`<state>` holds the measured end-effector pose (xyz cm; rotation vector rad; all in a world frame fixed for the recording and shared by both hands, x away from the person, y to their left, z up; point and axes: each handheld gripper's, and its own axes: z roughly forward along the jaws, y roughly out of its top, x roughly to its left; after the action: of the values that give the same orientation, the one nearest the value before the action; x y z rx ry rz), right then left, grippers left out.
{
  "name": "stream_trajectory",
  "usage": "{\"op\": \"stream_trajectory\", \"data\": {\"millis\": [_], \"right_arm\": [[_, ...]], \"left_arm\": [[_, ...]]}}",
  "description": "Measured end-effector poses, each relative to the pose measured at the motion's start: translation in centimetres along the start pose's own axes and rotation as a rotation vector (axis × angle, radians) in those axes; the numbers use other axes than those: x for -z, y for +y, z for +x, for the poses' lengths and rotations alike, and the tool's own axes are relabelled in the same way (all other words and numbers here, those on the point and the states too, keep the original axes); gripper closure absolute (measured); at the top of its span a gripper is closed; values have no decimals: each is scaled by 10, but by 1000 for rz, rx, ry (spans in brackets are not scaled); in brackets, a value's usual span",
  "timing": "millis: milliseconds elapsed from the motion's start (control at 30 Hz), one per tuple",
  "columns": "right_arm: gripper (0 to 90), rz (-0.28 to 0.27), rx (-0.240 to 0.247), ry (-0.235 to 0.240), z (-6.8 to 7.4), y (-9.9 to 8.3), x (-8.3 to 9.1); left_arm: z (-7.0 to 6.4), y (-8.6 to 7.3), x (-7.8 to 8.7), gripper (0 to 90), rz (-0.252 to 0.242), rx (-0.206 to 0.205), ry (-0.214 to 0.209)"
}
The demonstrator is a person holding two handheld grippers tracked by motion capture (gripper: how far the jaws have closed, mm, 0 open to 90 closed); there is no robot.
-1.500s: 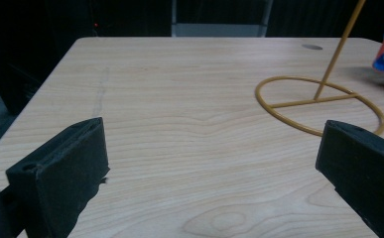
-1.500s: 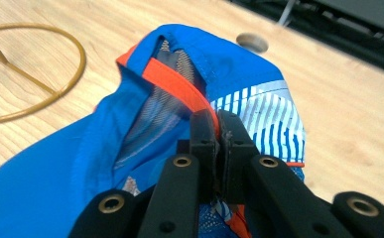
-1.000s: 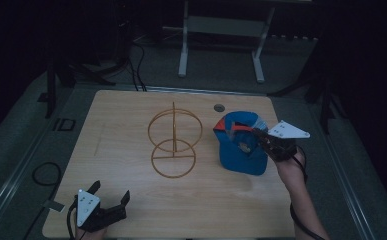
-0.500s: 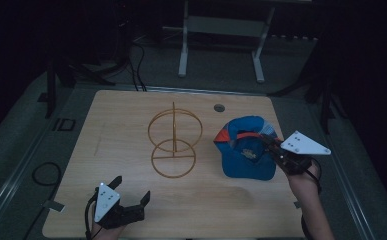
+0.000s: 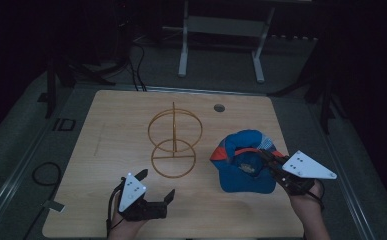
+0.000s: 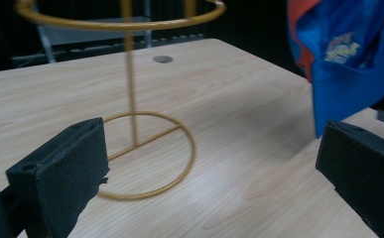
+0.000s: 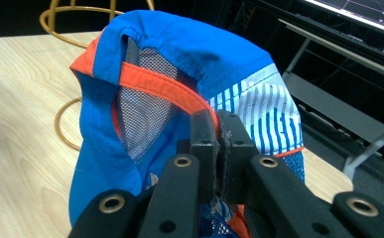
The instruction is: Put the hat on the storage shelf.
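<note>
The worktop (image 5: 116, 130) is light wood with round corners. A gold wire stand (image 5: 174, 145) sits near its middle. A small round hole (image 5: 219, 107) is near the far edge, right of the stand

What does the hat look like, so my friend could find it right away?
Look at the pale wooden table, then at its right side, next to the golden wire stand. The cap is soft cloth, held up by the right tool, whose jaws are shut on its edge. It is bright blue with orange trim, a white striped patch and grey mesh inside, unlike the thin bare stand.
</note>
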<state>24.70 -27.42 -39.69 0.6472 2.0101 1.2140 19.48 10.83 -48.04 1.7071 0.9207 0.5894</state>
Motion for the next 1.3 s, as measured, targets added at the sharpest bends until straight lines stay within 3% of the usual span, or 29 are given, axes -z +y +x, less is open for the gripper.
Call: {"op": "stream_trajectory", "data": {"millis": [167,400,500,567,833,1000,1033,1300], "right_arm": [[867,0,13,7,8,0,1],[867,4,34,36,24,-1,1],[867,6,46,53,30,-1,1],[867,5,52,64,33,-1,2],[866,-5,82,104,45,1,1],[866,-7,90,114,50,1,-2],[866,-8,87,118,51,1,-2],[865,-15,86,125,55,1,-3]], "left_arm": [[-12,13,-11,2,11,-17,-46],[-34,43,-40,2,29,-79,-109],[-36,49,-47,2,34,-85,-123],[-38,58,-57,2,62,-92,-157],[-42,67,-72,32,82,-113,-183],[-46,67,-74,165,70,-122,-222],[-47,67,-74,245,62,-124,-241],[-52,71,-73,685,52,-130,-216]]}}
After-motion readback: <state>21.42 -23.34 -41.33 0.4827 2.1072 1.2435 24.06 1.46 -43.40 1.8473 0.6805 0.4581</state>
